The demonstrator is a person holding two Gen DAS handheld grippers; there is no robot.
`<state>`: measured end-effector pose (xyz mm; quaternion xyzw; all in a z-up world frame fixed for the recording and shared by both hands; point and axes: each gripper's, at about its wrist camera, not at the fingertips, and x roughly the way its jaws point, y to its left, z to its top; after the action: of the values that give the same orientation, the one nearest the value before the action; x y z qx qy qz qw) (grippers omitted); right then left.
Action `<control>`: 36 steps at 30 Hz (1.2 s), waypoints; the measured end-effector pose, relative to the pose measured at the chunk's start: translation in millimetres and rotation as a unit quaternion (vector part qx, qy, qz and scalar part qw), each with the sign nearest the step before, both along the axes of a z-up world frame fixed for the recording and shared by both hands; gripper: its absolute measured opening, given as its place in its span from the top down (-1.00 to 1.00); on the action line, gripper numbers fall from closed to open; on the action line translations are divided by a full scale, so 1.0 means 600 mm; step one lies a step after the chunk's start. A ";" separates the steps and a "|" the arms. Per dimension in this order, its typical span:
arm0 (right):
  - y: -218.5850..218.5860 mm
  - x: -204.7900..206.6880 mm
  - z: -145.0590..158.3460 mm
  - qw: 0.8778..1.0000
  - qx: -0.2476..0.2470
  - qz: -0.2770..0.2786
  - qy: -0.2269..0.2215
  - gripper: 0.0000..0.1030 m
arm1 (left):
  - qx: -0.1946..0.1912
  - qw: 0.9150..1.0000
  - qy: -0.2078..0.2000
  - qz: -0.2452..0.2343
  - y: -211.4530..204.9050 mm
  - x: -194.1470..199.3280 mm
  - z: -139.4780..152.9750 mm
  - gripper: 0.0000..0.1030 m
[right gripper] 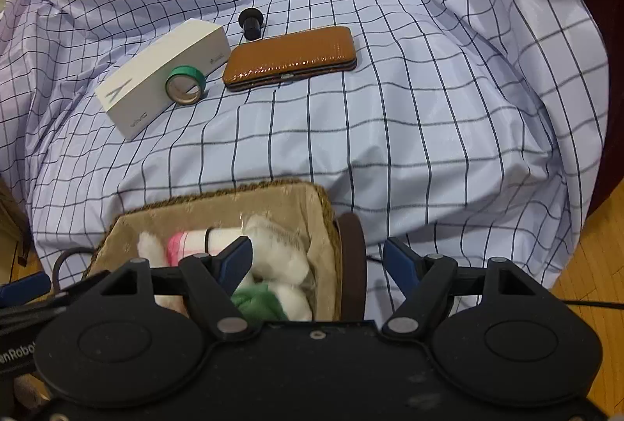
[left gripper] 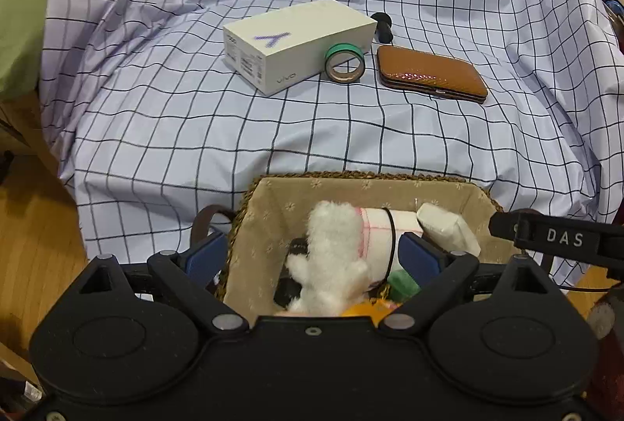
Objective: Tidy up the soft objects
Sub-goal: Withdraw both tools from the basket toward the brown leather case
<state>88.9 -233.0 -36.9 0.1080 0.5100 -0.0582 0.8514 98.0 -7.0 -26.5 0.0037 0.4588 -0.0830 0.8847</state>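
Left wrist view looks down into a woven basket (left gripper: 440, 177) lined with beige flowered cloth, sitting at the near edge of a checked cloth (left gripper: 296, 132). Inside it lie the soft things: a white plush toy (left gripper: 331, 257) in the middle, a rolled white towel (left gripper: 384, 230) with pink lines and a black band behind it, a white packet (left gripper: 448, 230) toward the right wall, and a green piece (left gripper: 403, 284) low at the right. The left gripper (left gripper: 312, 255) hangs over the basket with its blue-padded fingers (left gripper: 206, 255) spread wide, one outside the basket's left wall and the other inside; the plush toy sits between them, and neither pad presses on it.

Right wrist view shows the same basket (right gripper: 323, 202) from the other side. The right gripper (right gripper: 319, 261) has its fingers (right gripper: 236, 259) apart, straddling the basket's right wall and its brown handle (right gripper: 353, 265); the pads grip nothing.

Farther back on the cloth, well apart from the basket, lie a white phone box (left gripper: 300, 46), a green tape roll (left gripper: 345, 64) leaning against it, a brown case (left gripper: 431, 71) just beside, and a small black object (left gripper: 384, 27) behind them
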 end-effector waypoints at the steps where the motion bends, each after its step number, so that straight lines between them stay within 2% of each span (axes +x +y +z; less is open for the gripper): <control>1: -0.001 0.007 -0.001 1.000 -0.001 0.000 0.001 -0.43 | 0.001 1.000 0.002 -0.002 -0.002 0.007 -0.001 -0.77; 11: -0.009 0.082 0.001 1.000 -0.020 0.004 -0.011 -0.44 | -0.008 0.999 0.032 -0.006 -0.013 0.090 -0.014 -0.77; 17: 0.006 0.134 0.006 0.999 -0.036 0.026 -0.025 -0.44 | -0.008 0.999 0.032 0.002 -0.008 0.125 -0.015 -0.77; 26: 0.056 0.218 0.005 0.994 -0.061 0.071 -0.061 -0.45 | -0.009 0.999 0.040 0.010 0.007 0.148 -0.021 -0.77; 36: 0.093 0.314 -0.008 0.989 -0.098 0.086 -0.077 -0.46 | -0.013 0.999 0.039 0.014 0.019 0.156 -0.024 -0.77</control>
<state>277.6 -177.3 -42.0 -0.0161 0.4423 -0.0265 0.8963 191.4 4.4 -41.1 -0.0176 0.4919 -0.0773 0.8670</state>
